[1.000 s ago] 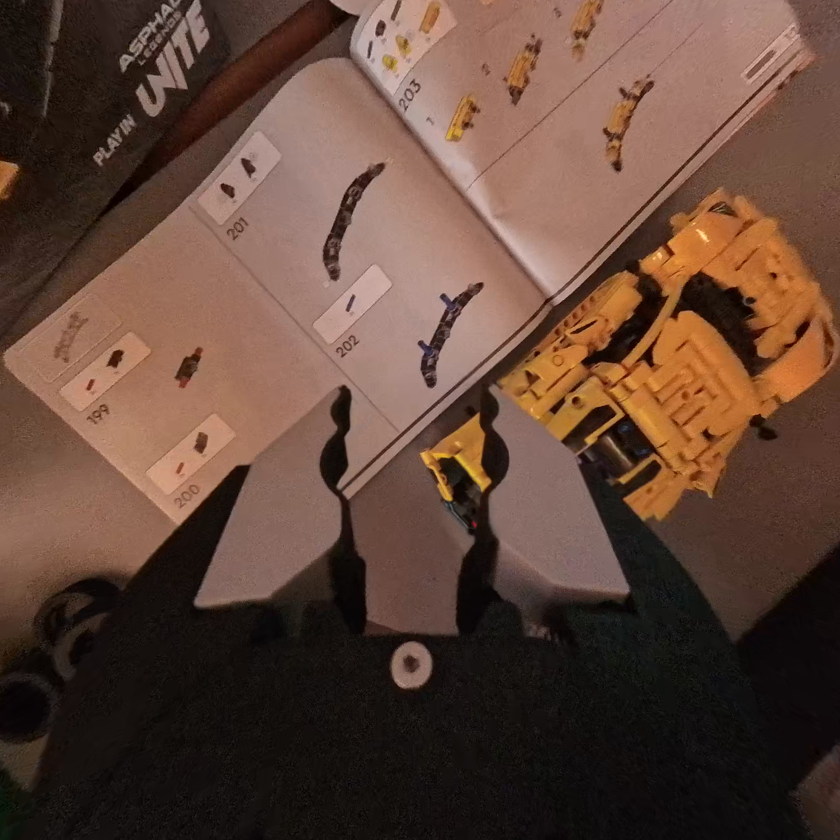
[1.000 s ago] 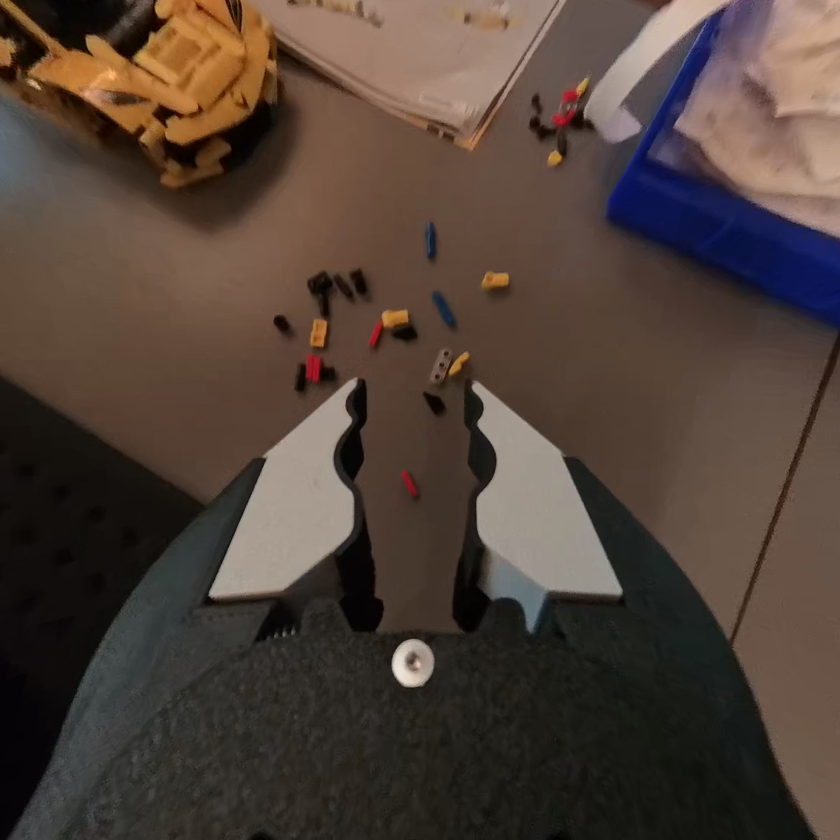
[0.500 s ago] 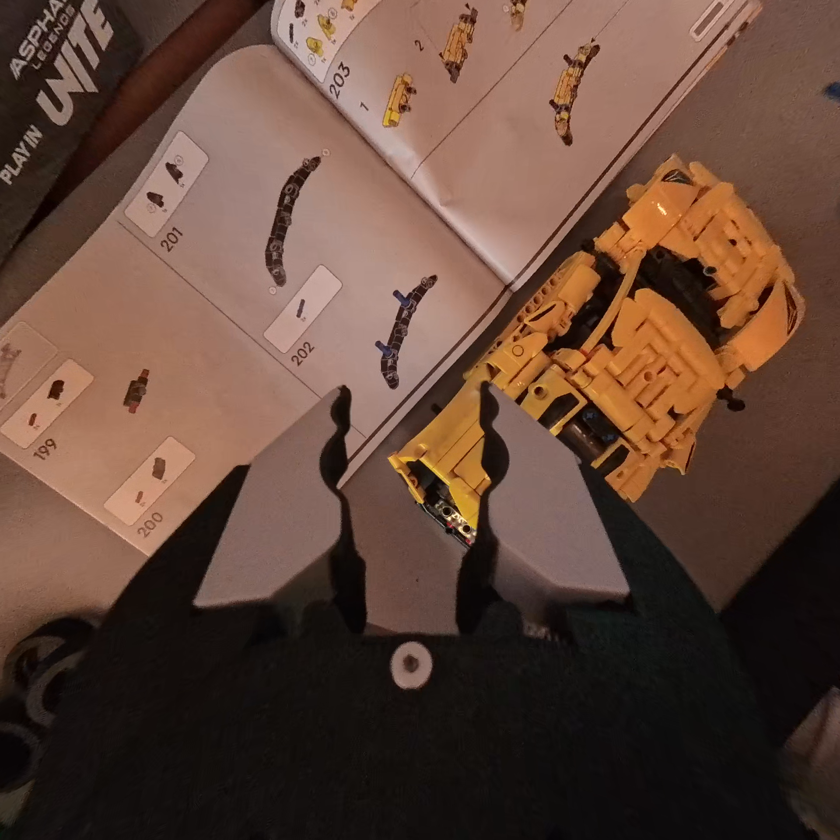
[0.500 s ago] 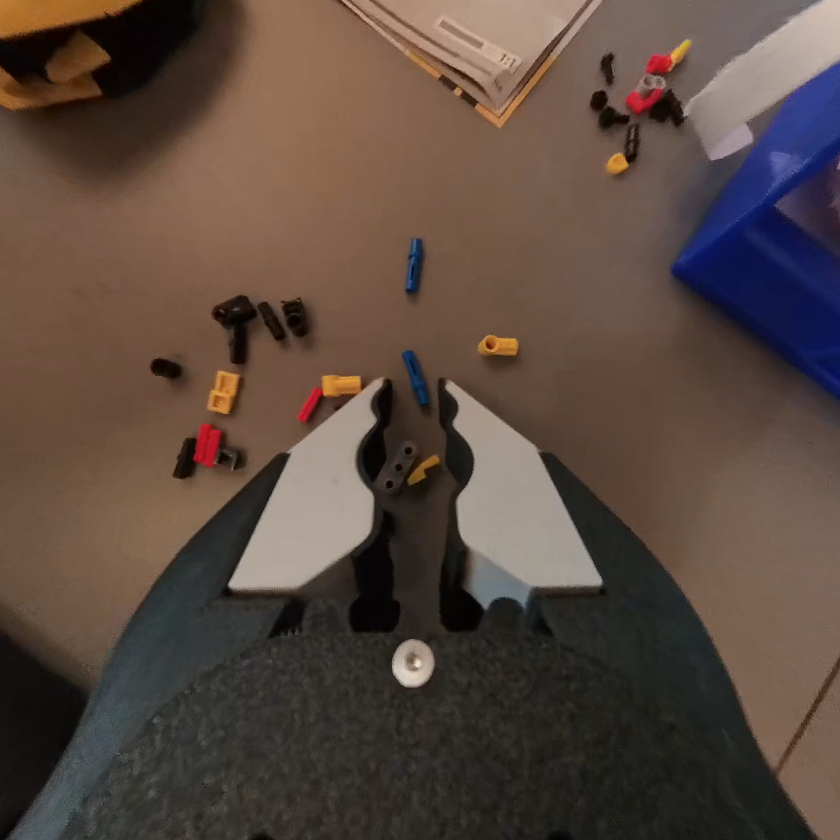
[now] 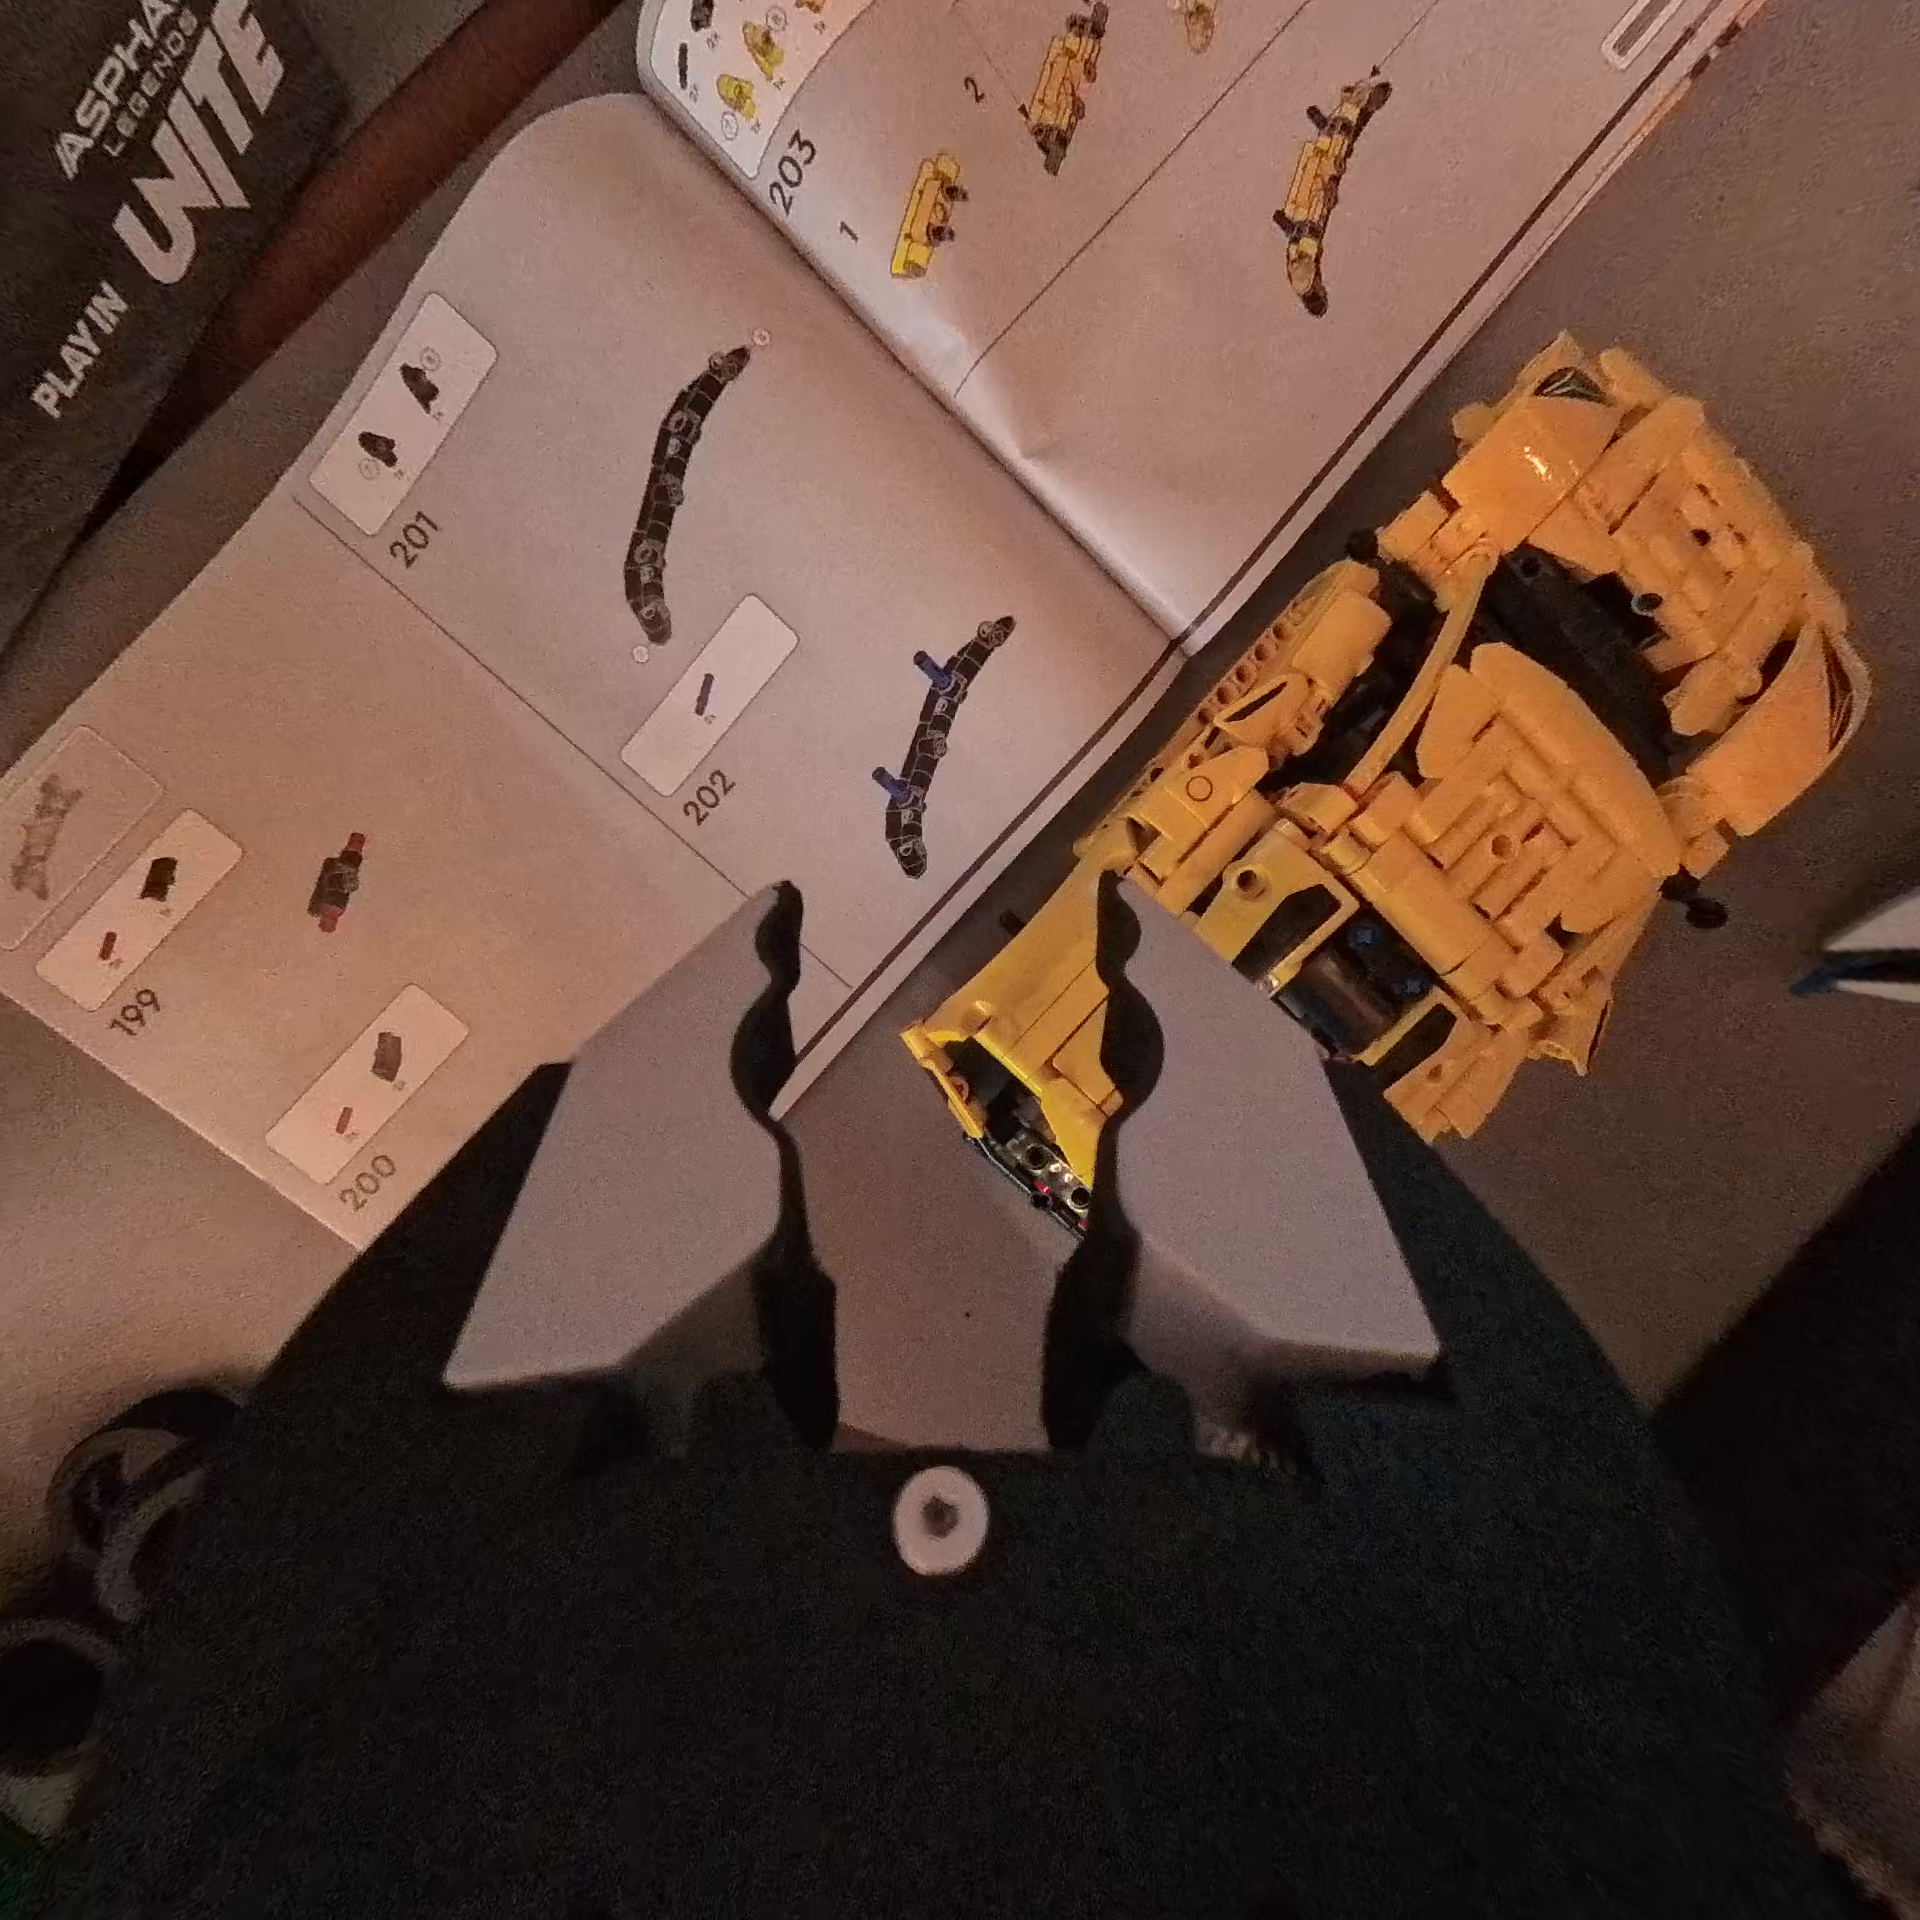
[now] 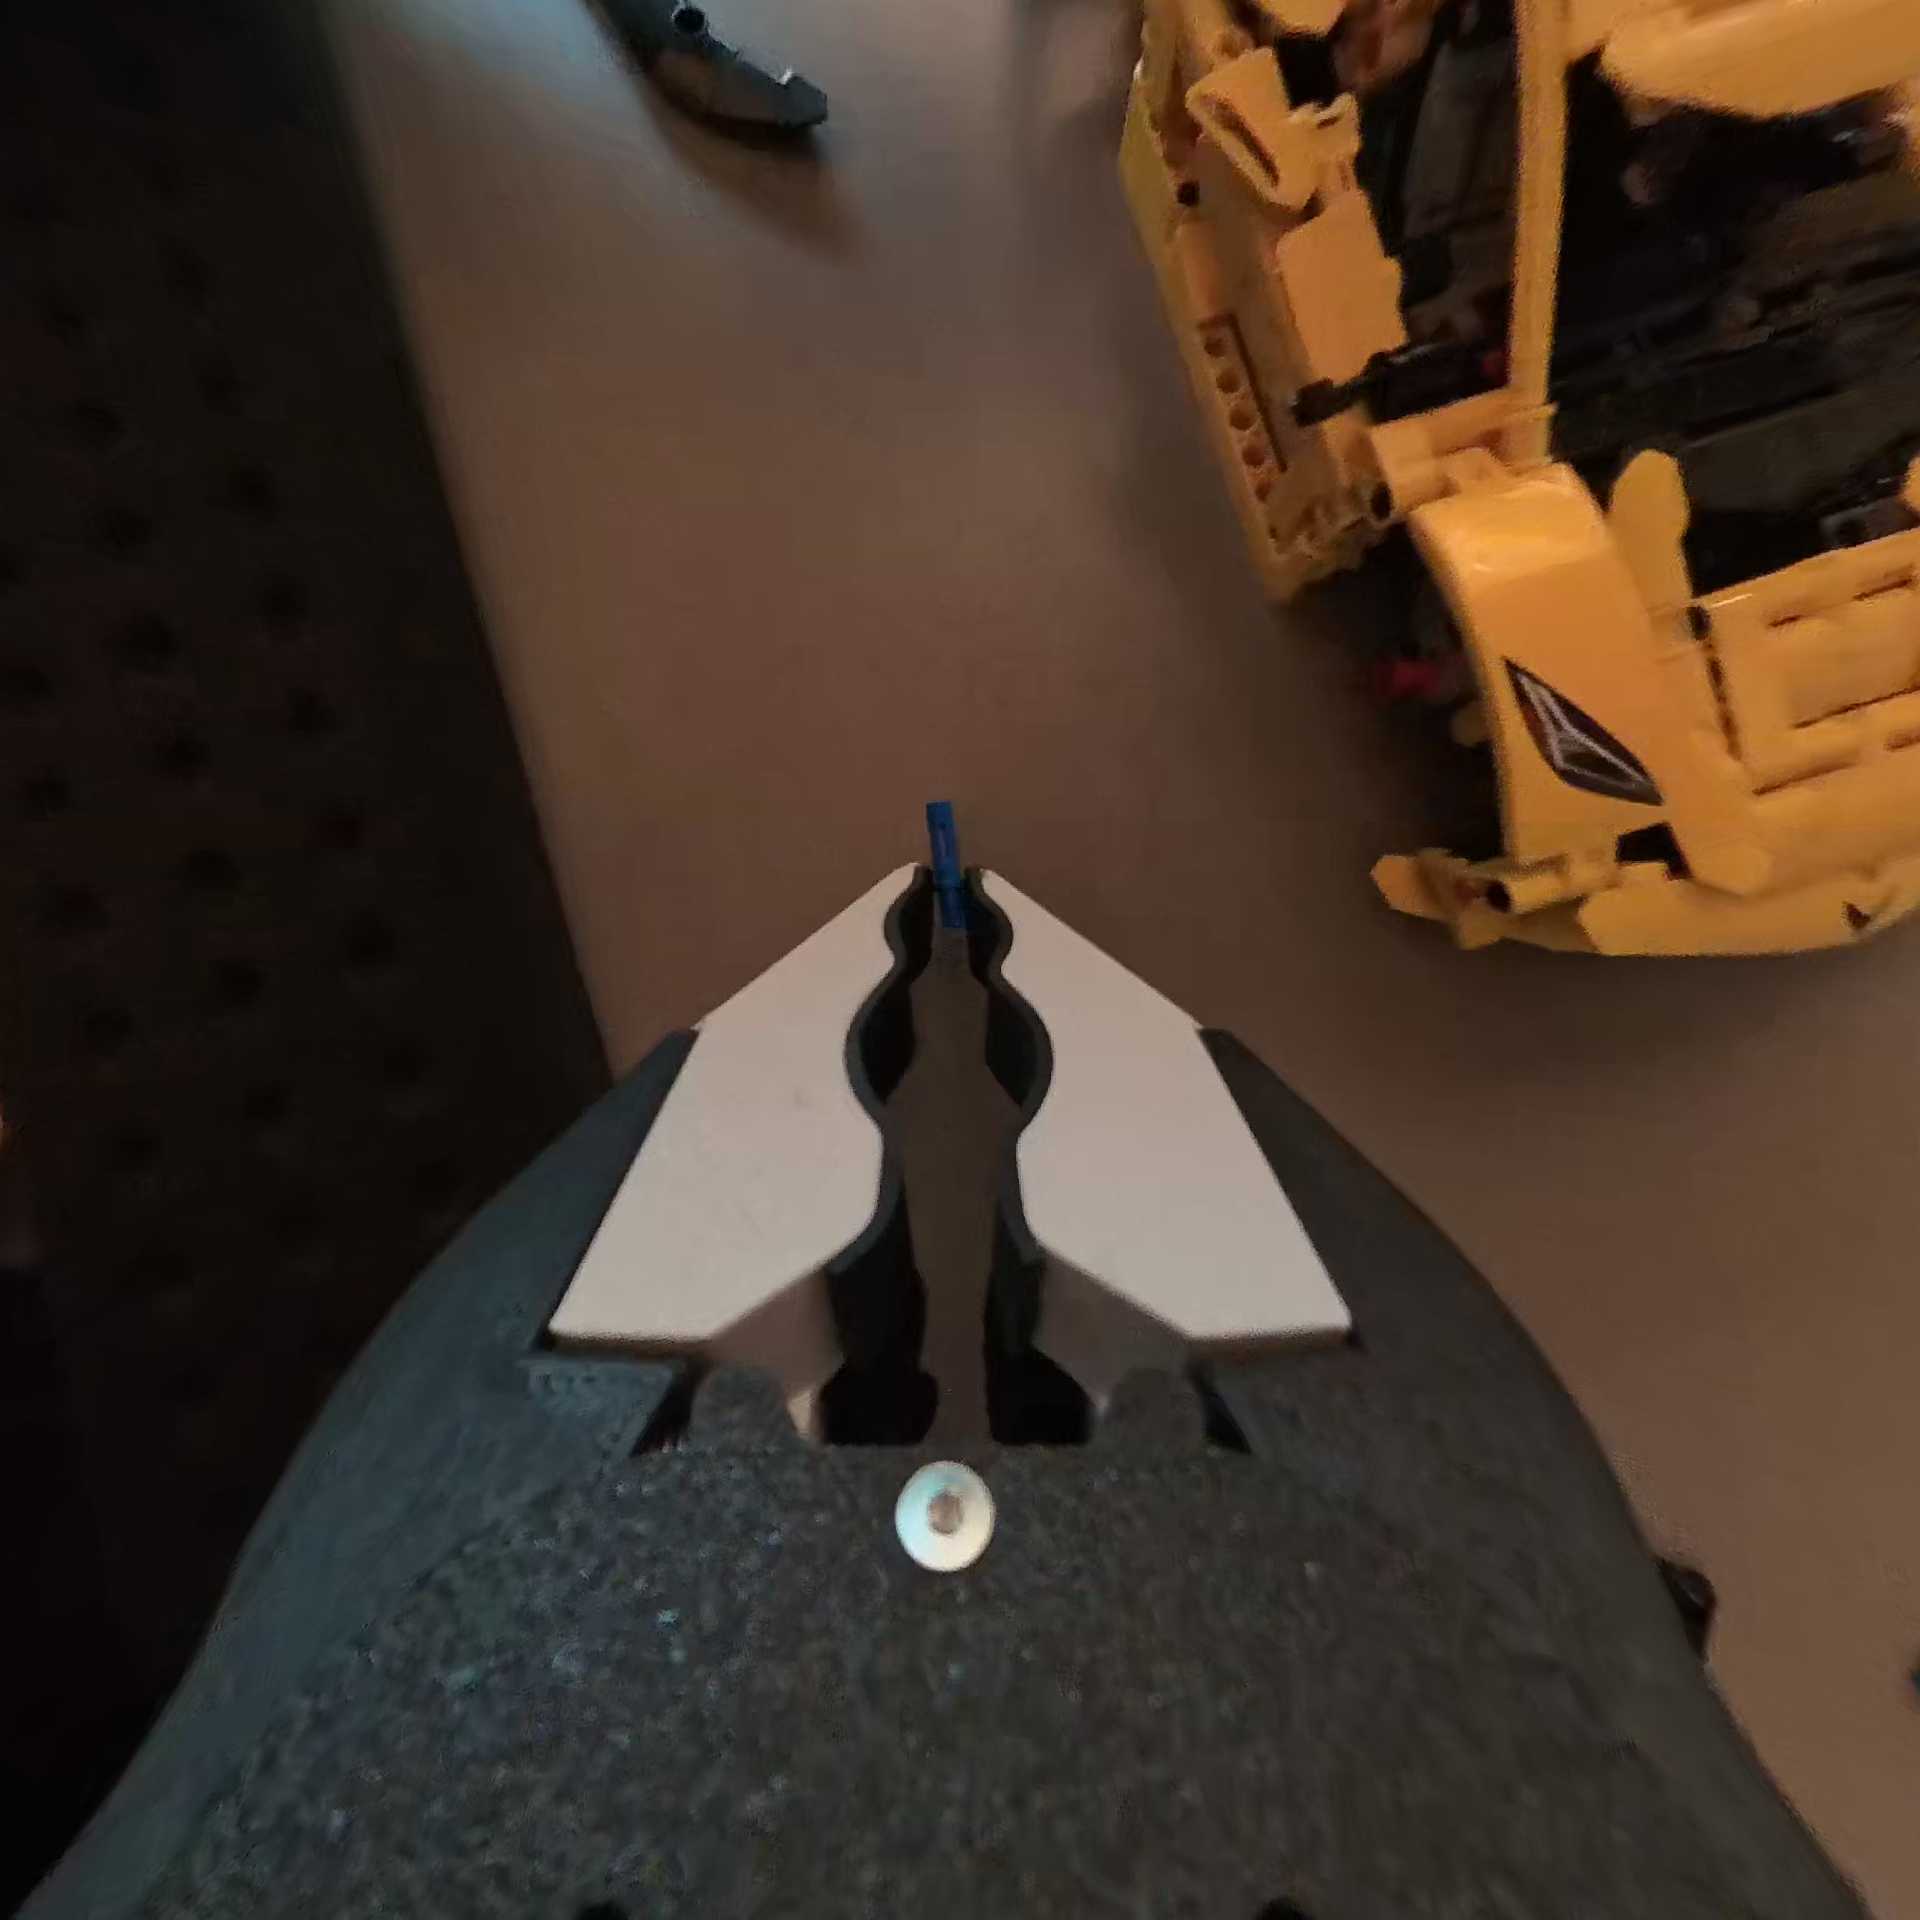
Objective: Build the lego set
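Blue is what I have pinched in my right tool [image 6: 945, 883]: a small blue pin [image 6: 943, 854] clamped at the very tips, its free end poking out ahead over the bare table [image 6: 831, 499]. My left tool [image 5: 945, 904] is spread wide and holds nothing, hovering above the edge of the open instruction booklet [image 5: 582, 582] with the yellow car model [image 5: 1455, 790] just beside its right finger. In the right wrist view the car sits ahead and to the right, well apart from the pin, and a curved black beam [image 6: 727, 73] lies farther up the table. My guess is that the pin belongs in that beam, as the booklet's drawings suggest. To do it well I'd keep the pin straight in line with the hole, steady the beam with the left tool, and push gently, since such a shallow grip could let the pin swivel or pop free.
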